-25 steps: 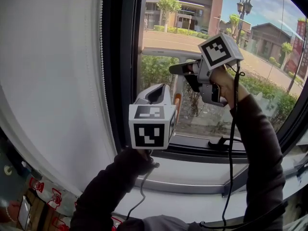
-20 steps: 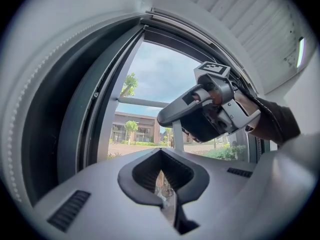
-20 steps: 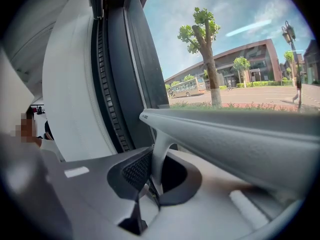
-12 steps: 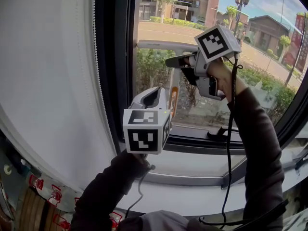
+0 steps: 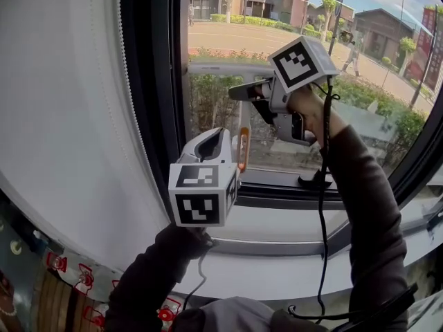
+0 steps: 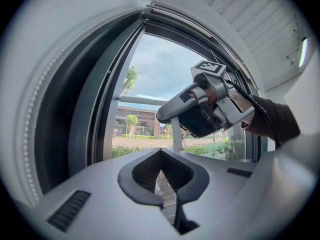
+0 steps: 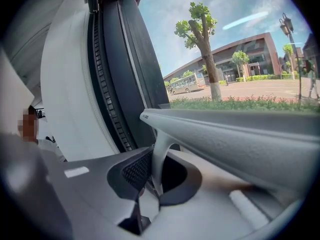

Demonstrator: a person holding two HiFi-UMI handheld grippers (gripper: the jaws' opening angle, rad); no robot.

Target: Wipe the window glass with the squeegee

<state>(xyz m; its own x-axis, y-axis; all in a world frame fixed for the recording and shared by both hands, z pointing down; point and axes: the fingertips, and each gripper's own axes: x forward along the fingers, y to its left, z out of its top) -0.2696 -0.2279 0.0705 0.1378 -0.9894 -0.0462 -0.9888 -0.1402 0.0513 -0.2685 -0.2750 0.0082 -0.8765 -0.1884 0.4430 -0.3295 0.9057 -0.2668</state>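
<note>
Judging by blade height, pass looks half done: grey bar squeegee (image 5: 208,68) sits mid-pane on clear window glass (image 5: 221,33), bottom strip left; right gripper (image 7: 156,170) nearly closed on its neck, left gripper (image 6: 162,176) seemingly clamps handle below.

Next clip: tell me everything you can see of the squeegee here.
The squeegee is pale grey, plastic-looking and T-shaped. Its long blade bar lies level across the window glass, seemingly against it. A curved neck runs down from the bar's middle to a handle with orange trim. The right gripper is shut on the neck just below the bar. The handle's lower end sits at the left gripper; whether that one grips it is unclear.
</note>
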